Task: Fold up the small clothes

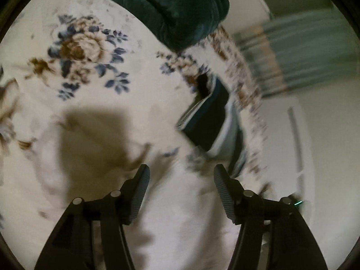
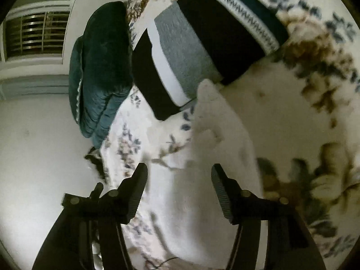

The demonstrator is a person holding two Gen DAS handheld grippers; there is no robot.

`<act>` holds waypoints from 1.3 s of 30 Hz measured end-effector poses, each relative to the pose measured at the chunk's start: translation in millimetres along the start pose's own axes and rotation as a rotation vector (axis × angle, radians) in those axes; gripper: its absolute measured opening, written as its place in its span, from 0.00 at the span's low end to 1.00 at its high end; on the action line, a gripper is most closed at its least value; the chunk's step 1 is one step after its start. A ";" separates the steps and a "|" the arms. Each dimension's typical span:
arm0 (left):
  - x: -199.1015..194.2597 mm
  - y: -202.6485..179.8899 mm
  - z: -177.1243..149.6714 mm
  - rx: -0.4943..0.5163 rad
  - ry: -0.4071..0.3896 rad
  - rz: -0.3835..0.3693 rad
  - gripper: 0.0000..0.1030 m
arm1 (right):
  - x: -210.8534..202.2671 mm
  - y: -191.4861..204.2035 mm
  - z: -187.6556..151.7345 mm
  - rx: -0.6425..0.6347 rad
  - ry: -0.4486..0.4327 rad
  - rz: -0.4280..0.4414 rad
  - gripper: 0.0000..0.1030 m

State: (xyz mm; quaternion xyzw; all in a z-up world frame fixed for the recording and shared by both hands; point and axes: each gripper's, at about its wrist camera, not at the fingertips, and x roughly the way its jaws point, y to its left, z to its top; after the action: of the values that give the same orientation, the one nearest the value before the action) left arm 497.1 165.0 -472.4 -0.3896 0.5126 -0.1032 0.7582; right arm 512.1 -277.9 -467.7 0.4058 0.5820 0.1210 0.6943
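A stack of folded small clothes in black, grey, white and teal bands lies on a white floral blanket; the same stack shows in the left wrist view near the blanket's right edge. A plain white cloth lies flat just below the stack, ahead of my right gripper, which is open and empty above it. My left gripper is open and empty over the blanket, short of the stack.
A dark teal quilted cushion lies at the blanket's far edge, also in the right wrist view. Pale floor and a wall with a barred window lie beyond the blanket edge.
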 end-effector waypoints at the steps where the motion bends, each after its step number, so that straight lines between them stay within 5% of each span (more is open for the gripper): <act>1: 8.1 -2.1 -3.6 0.048 0.029 0.036 0.55 | -3.2 -1.9 -2.3 -0.024 -0.010 -0.035 0.59; 5: 54.1 -17.3 -14.3 0.221 0.116 0.171 0.52 | 6.1 -20.3 -14.2 -0.105 0.031 -0.173 0.59; 6: 62.0 -21.6 -16.2 0.261 0.117 0.199 0.34 | 12.3 -22.4 -14.0 -0.114 0.045 -0.184 0.59; 7: 69.5 -26.1 -18.0 0.300 0.123 0.209 0.03 | 20.6 -23.3 -13.2 -0.125 0.061 -0.193 0.59; 8: 76.8 -30.2 -20.1 0.334 0.135 0.235 0.02 | 28.3 -23.2 -12.4 -0.137 0.071 -0.207 0.54; 9: 76.5 -32.1 -20.7 0.347 0.123 0.243 0.01 | 33.3 -22.3 -12.6 -0.152 0.070 -0.213 0.44; 10: 72.1 -33.2 -20.4 0.351 0.105 0.229 0.01 | 36.5 -20.0 -12.7 -0.166 0.060 -0.224 0.11; 11: 67.5 -33.0 -19.4 0.347 0.093 0.220 0.01 | 37.8 -16.2 -12.5 -0.185 0.048 -0.253 0.06; 21: 18.9 6.1 24.6 0.150 -0.050 0.214 0.00 | 10.1 21.0 -4.7 -0.294 -0.070 -0.287 0.05; 26: 46.4 18.9 35.6 0.074 0.102 0.076 0.02 | 35.5 17.2 12.4 -0.283 -0.010 -0.358 0.05; 30: 65.6 3.0 17.4 0.150 0.193 0.095 0.41 | 44.5 3.8 12.4 -0.237 0.055 -0.352 0.11; 31: 71.1 -0.3 11.8 0.173 0.206 0.114 0.42 | 43.1 2.4 10.9 -0.236 0.056 -0.354 0.19; 32: 78.3 -3.3 5.3 0.198 0.226 0.127 0.42 | 42.0 0.6 9.2 -0.232 0.058 -0.354 0.31; 34: 86.7 -9.3 -4.0 0.250 0.232 0.152 0.35 | 41.0 -3.6 7.2 -0.211 0.064 -0.335 0.41; 36: 90.2 -16.7 -10.5 0.312 0.209 0.205 0.07 | 45.8 -8.9 6.1 -0.196 0.088 -0.323 0.41; 38: 81.2 -20.8 -10.7 0.314 0.165 0.199 0.07 | 49.9 -10.3 4.3 -0.203 0.098 -0.330 0.36; 39: 70.6 -24.2 -9.2 0.314 0.127 0.195 0.07 | 48.4 -8.7 2.8 -0.212 0.086 -0.329 0.24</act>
State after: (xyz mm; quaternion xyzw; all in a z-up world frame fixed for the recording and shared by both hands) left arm 527.1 105.0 -506.3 -0.2078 0.5723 -0.1323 0.7822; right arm 526.2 -253.7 -508.2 0.2244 0.6533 0.0838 0.7182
